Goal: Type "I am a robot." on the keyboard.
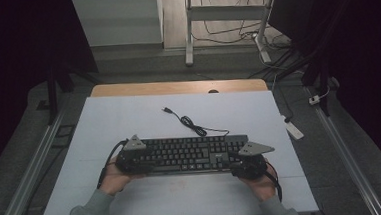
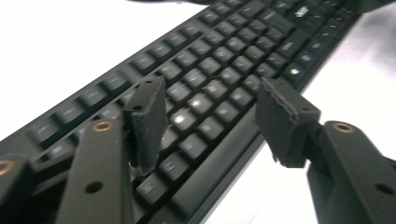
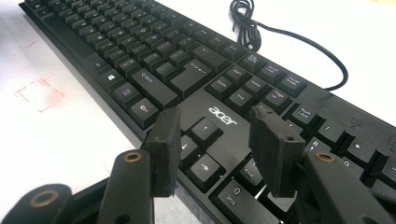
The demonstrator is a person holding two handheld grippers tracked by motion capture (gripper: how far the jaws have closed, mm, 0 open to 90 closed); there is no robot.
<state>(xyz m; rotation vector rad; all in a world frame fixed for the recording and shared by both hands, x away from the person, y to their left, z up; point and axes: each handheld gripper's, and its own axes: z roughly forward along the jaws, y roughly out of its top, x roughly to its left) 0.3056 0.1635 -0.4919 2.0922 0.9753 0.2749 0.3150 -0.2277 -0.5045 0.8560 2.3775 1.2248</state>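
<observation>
A black Acer keyboard (image 1: pixel 191 152) lies crosswise on the white table top (image 1: pixel 129 116), near its front. Its black cable (image 1: pixel 189 122) curls away toward the back. My left gripper (image 1: pixel 136 163) is at the keyboard's left end. In the left gripper view its jaws (image 2: pixel 210 93) stand open above the letter keys (image 2: pixel 224 51), with nothing pressed between the pads. My right gripper (image 1: pixel 244 165) is at the keyboard's right end. Its jaws (image 3: pixel 217 119) stand open over the arrow keys (image 3: pixel 204 128) at the front edge, and the pads touch nothing that I can see.
A faint red square mark (image 3: pixel 39 95) is drawn on the table in front of the keyboard. The coiled cable (image 3: pixel 280 42) lies behind the number pad. A wooden strip (image 1: pixel 177 87) borders the far edge. On the floor to the right lies a white power strip (image 1: pixel 294 129).
</observation>
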